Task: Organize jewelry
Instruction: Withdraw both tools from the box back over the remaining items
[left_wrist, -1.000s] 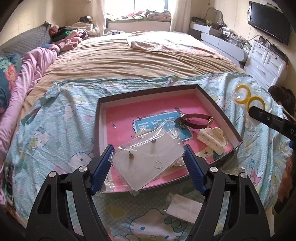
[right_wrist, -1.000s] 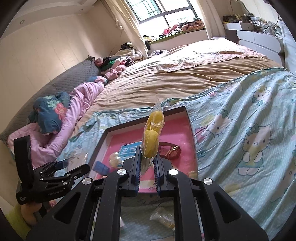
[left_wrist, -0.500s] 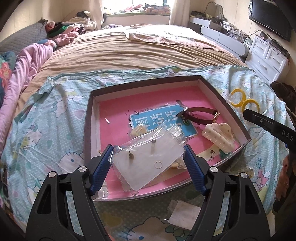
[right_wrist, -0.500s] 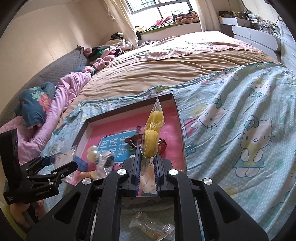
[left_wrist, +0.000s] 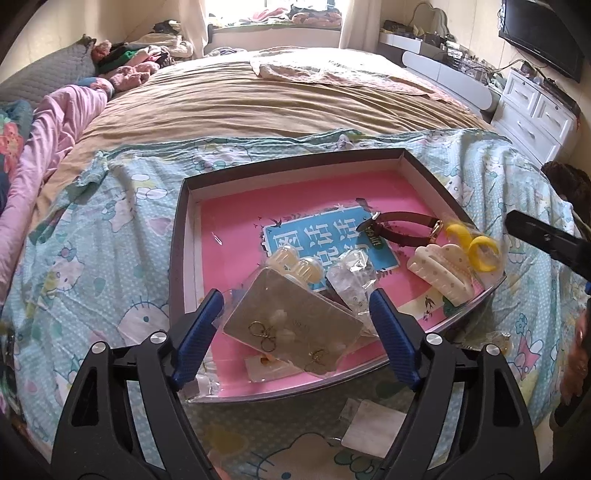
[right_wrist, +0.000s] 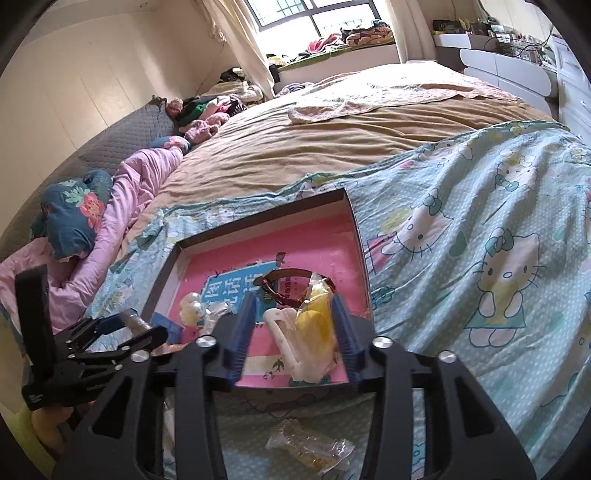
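Note:
A dark tray (left_wrist: 177, 258) with a pink floor lies on the cartoon-cat sheet. My left gripper (left_wrist: 295, 336) hangs over its near edge, jaws opening. A clear bag with an earring card (left_wrist: 291, 325) lies loose between the fingers, clear of both pads. My right gripper (right_wrist: 291, 332) is over the tray's (right_wrist: 358, 240) near right corner, jaws opening too. The bag of yellow rings (right_wrist: 314, 321) rests free between its fingers, against a white hair claw (right_wrist: 288, 339). From the left wrist, that yellow bag (left_wrist: 472, 247) shows blurred beside the claw (left_wrist: 439, 269).
The tray also holds a brown strap watch (left_wrist: 402, 229), a blue printed card (left_wrist: 325, 236), a cream clip (left_wrist: 295, 264) and a crumpled clear bag (left_wrist: 351, 277). Small packets lie on the sheet before the tray (left_wrist: 373, 428) (right_wrist: 314, 446). Bedding and clothes fill the far side.
The left jaws widened and the earring card turned over, dropping into the tray. The right jaws, shut on the yellow ring bag before, have parted and the bag has dropped by the hair claw.

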